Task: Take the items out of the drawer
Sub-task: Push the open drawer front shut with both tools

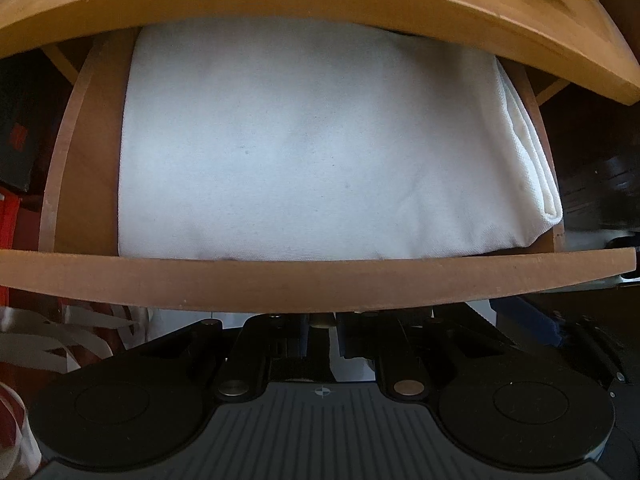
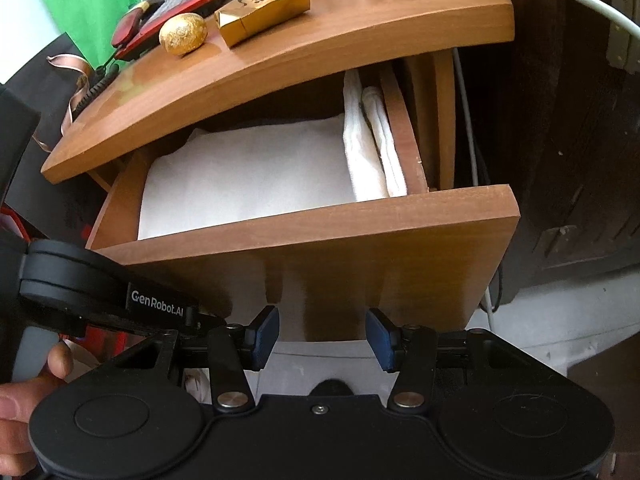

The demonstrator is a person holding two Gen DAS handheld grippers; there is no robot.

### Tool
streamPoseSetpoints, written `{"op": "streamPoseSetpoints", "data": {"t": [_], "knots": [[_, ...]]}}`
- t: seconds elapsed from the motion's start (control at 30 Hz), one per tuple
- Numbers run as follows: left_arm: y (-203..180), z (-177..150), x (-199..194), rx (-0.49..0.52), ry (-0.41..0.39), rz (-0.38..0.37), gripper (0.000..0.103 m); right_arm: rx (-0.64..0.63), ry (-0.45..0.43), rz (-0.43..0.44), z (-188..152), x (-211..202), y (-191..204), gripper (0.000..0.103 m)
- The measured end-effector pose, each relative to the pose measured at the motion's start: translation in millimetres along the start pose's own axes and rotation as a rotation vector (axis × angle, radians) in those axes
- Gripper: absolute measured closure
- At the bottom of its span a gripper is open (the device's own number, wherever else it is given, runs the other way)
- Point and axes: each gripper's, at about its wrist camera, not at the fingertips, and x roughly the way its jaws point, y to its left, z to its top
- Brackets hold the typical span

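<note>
The wooden drawer (image 1: 320, 280) of a nightstand is pulled out. A large folded white cloth (image 1: 320, 152) fills it, with a folded white towel (image 1: 536, 168) along its right side. My left gripper (image 1: 322, 324) points down just outside the drawer front, shut on a small brass knob (image 1: 322, 321). In the right wrist view the drawer (image 2: 320, 240), the cloth (image 2: 248, 176) and rolled towels (image 2: 376, 148) show from the front. My right gripper (image 2: 323, 336) hangs low before the drawer front, blue pads (image 2: 266, 336) apart, nothing between them. The left gripper's body (image 2: 156, 304) reaches in from the left.
On the nightstand top (image 2: 320, 52) lie a gold box (image 2: 264, 12), a gold foil egg (image 2: 183, 34) and a red telephone (image 2: 172, 8). A white cable (image 2: 468, 128) runs down the right side beside dark wooden furniture (image 2: 580, 160). A person's hand (image 2: 24, 392) is at lower left.
</note>
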Motion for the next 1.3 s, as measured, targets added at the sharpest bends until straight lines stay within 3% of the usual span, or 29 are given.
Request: {"op": "streamPoseSetpoints", "data": {"t": [1.3], "knots": [[-2,1,-15,0.011,-0.027,0.013,0.089,-0.022,-0.081,0.013,39,32,-7,0.056]]}}
